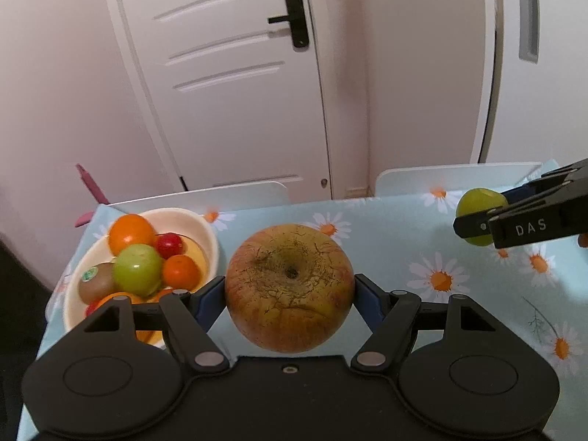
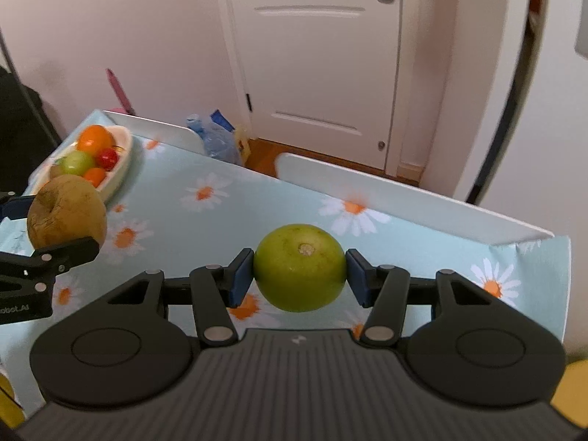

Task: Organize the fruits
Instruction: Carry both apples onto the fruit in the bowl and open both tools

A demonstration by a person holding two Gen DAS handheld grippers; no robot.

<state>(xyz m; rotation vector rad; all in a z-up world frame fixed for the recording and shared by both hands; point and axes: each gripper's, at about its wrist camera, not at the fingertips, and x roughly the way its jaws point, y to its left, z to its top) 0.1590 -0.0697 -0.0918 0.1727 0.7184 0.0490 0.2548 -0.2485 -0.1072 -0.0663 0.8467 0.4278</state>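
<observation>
Holding two fruits clear of the desk, I have my left tool (image 1: 290, 288) closed on a large russeted red-and-yellow apple (image 1: 290, 286), its blue pads pressing the fruit's two sides, and my right tool (image 2: 299, 270) closed on a smaller round green citrus fruit (image 2: 299, 268), gripped the same way; neither fruit touches the daisy-printed pale blue tablecloth (image 1: 386, 242) below. Off to the left, near the desk's far left corner, stands a cream oval bowl (image 1: 205, 231) already loaded with an orange, a green apple-like fruit, a kiwi with a sticker, a small red fruit and further orange ones, so I judge the task well advanced: most fruit is gathered, and these two pieces remain to be set down, presumably in that bowl. No other loose fruit shows on the cloth. Between bowl and tools the cloth lies open, giving free room to travel. White chair backs (image 2: 404, 191) stand along the far edge, the left edge drops off just beyond the bowl, and the heaped fruit leaves little room inside.
</observation>
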